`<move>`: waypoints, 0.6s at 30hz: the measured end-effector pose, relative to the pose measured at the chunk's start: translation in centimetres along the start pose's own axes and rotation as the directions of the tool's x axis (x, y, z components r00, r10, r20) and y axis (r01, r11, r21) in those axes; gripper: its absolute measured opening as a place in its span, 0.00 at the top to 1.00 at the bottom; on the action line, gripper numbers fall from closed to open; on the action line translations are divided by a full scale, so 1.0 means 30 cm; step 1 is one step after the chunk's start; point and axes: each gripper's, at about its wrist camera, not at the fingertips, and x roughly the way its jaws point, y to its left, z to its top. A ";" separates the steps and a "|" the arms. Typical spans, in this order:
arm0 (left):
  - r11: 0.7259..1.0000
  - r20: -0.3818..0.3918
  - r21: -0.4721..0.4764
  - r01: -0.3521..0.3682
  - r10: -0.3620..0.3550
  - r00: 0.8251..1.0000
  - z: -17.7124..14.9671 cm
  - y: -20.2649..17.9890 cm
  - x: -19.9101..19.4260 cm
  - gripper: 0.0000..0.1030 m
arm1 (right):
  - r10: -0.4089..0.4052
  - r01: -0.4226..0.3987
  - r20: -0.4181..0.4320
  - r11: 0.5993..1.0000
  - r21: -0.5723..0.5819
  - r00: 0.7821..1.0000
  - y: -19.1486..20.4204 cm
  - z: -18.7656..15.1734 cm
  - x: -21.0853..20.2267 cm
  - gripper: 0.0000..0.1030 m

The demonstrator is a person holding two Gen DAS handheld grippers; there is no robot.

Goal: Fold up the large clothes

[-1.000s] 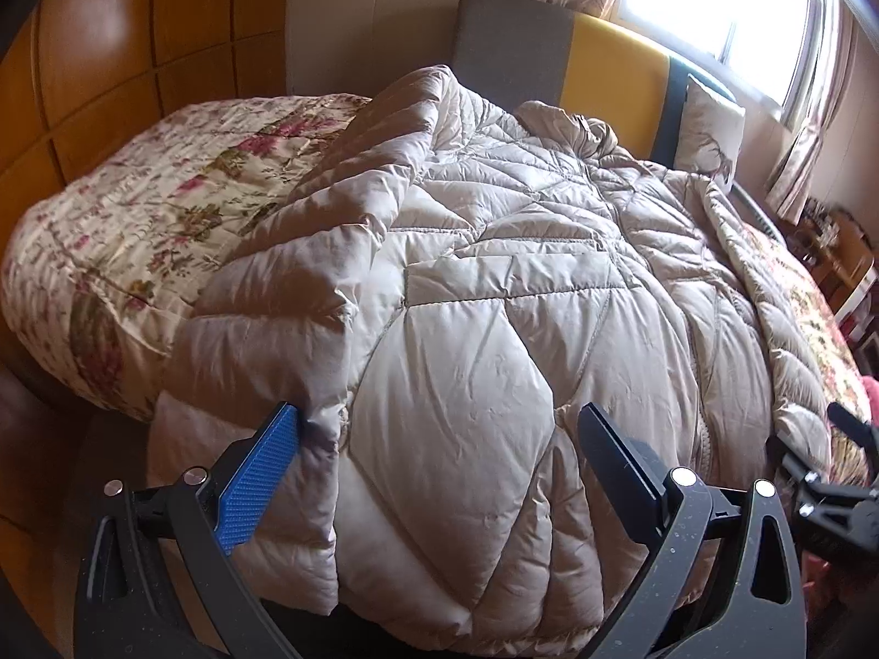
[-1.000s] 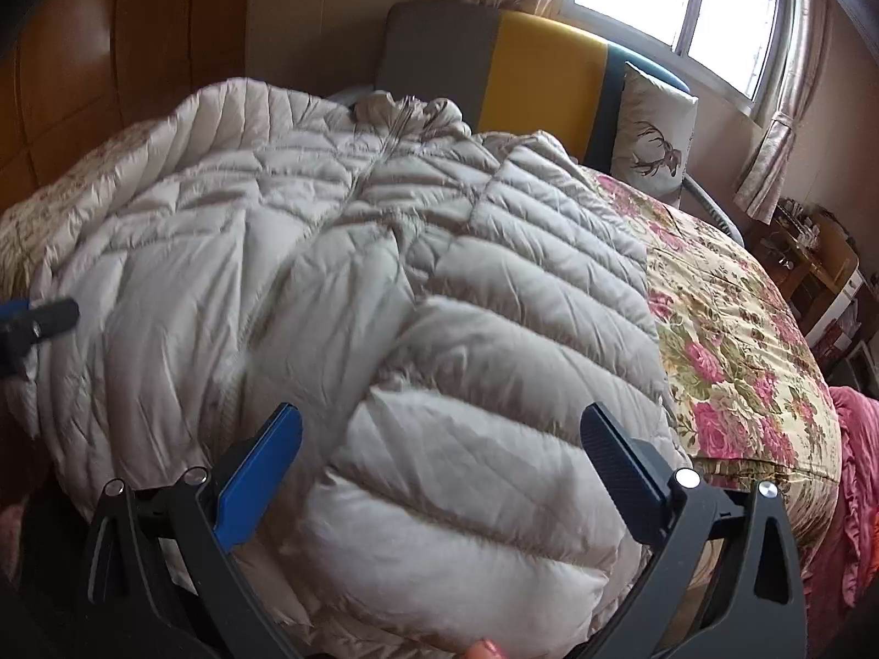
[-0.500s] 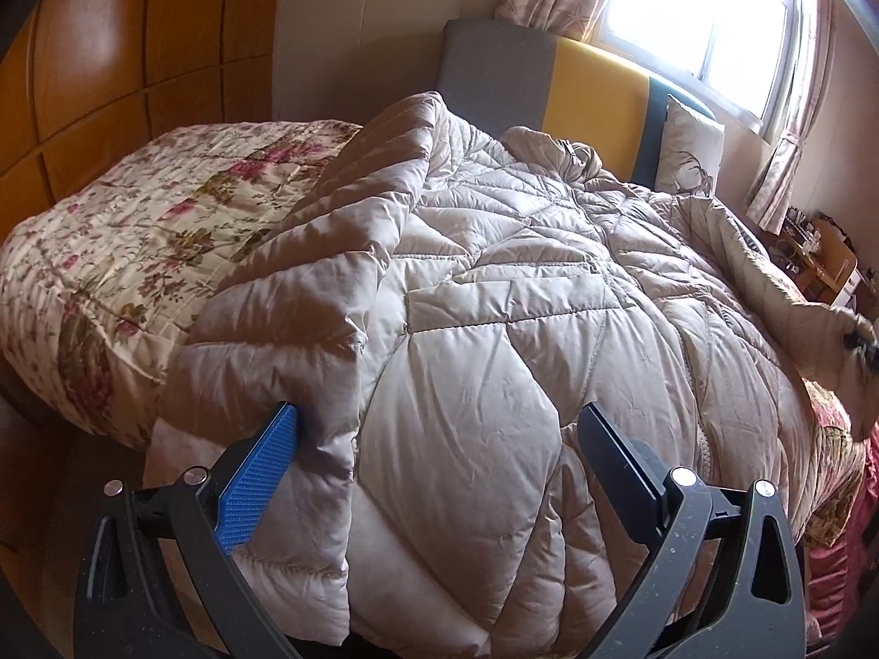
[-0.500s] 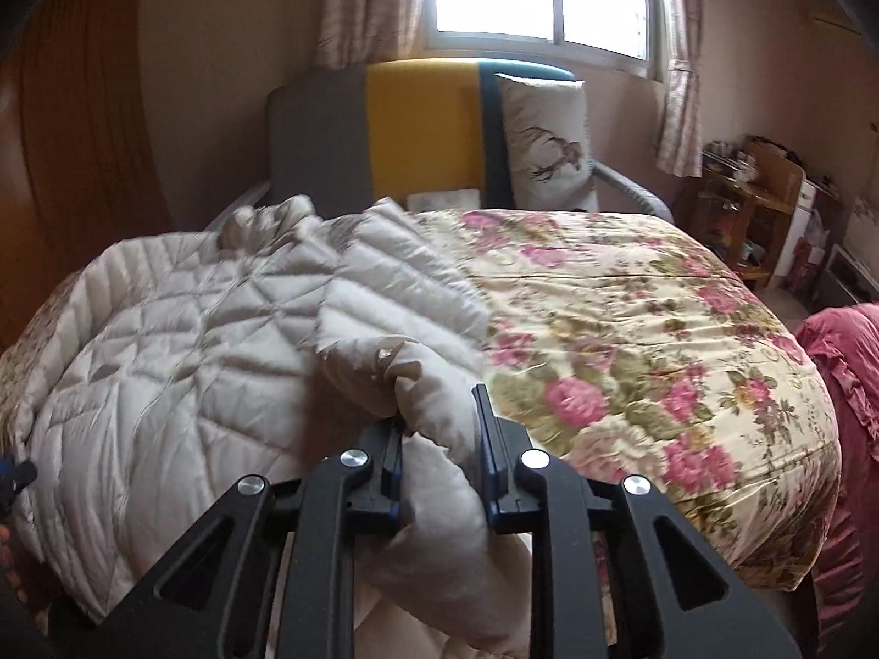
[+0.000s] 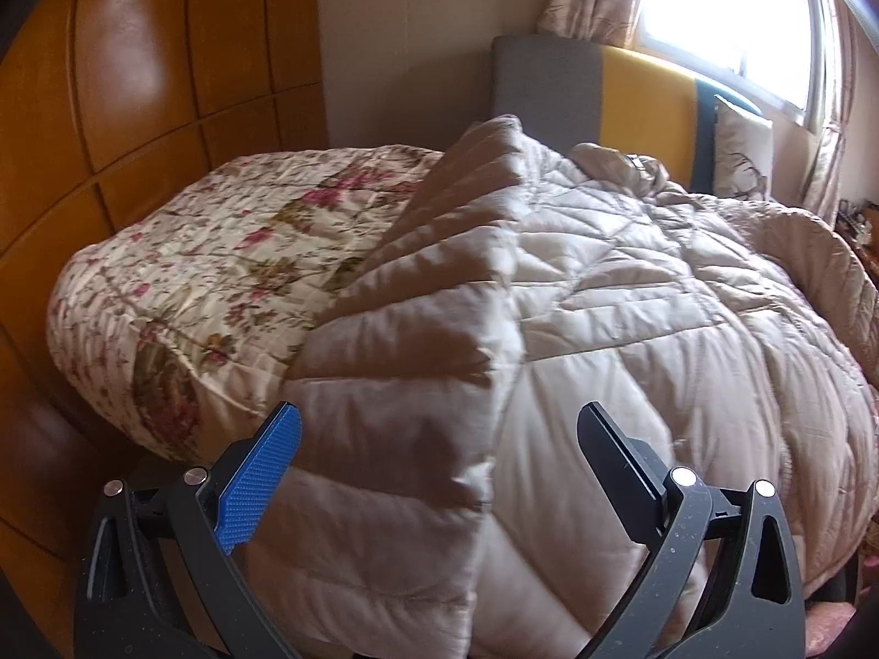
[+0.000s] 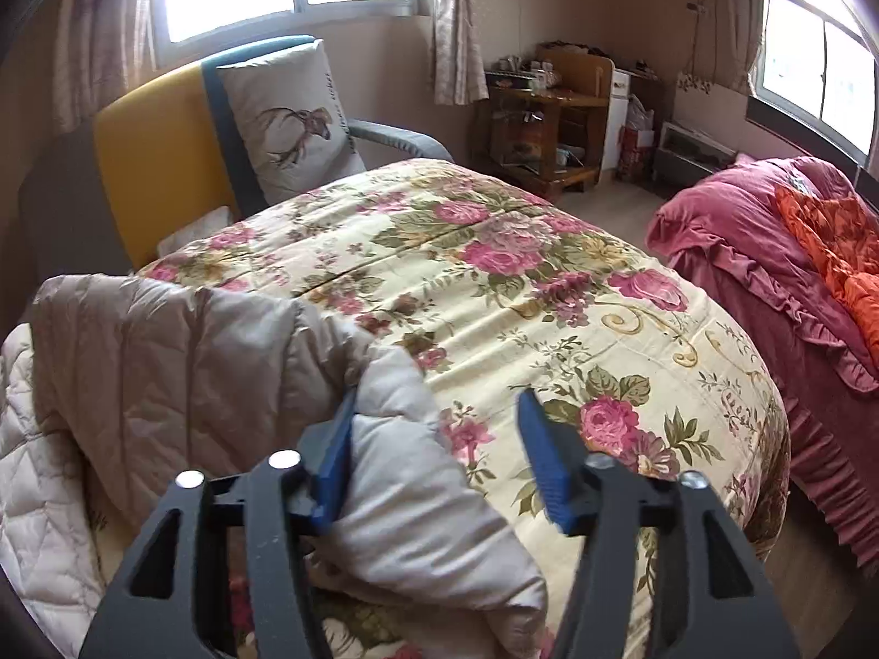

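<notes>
A: Left gripper (image 5: 439,467), nearest thing in its wrist view: jaws spread wide, blue-padded finger at 7 o'clock, black one at 5 o'clock. Nothing pinched. The quilted beige coat (image 5: 577,329) lies under and past the gap; contact between pad and fabric cannot be told.

B: Right gripper (image 6: 437,456)?

A: Jaws opening. A puffy sleeve of the coat (image 6: 417,494) lies between them, against the left blue pad (image 6: 335,461); the right pad stands apart from it, over the bedspread. No grip.

B: Coat's position?

A: Spread across the bed. Left view: it fills the frame from 6 o'clock out to 3 o'clock, a folded edge running up toward 12 o'clock. Right view: its bulk sits at 9 o'clock, sleeve trailing to 6 o'clock.

B: Underneath?

A: Floral bedspread (image 6: 549,302), bare from centre to 3 o'clock in the right view, and at 9 o'clock in the left view.

B: Farther out?

A: Deer-print cushion (image 6: 291,121) at 11 o'clock against a yellow and grey headboard (image 6: 159,154). Pink bedding (image 6: 769,274) at 3 o'clock. Wooden shelf unit (image 6: 549,110) at 1 o'clock, windows behind.
</notes>
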 end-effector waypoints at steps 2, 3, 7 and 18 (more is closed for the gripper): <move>0.999 -0.004 0.002 -0.034 0.034 0.999 0.000 0.025 0.008 0.03 | -0.057 0.053 0.057 0.996 0.068 0.997 -0.009 0.021 -0.061 0.17; 0.999 -0.005 0.004 -0.043 0.044 0.999 -0.001 0.037 0.013 0.03 | -0.078 0.067 0.113 0.993 0.101 0.991 -0.005 0.024 -0.121 0.09; 0.997 -0.037 0.037 -0.063 0.064 0.997 -0.012 0.065 0.057 0.03 | 0.112 -0.121 0.258 0.992 0.019 0.960 0.140 0.002 -0.315 0.02; 0.994 -0.112 0.108 0.009 0.003 0.994 -0.015 0.043 0.111 0.37 | 0.462 -0.389 -0.043 0.688 -0.613 0.886 0.815 -0.400 -0.401 0.02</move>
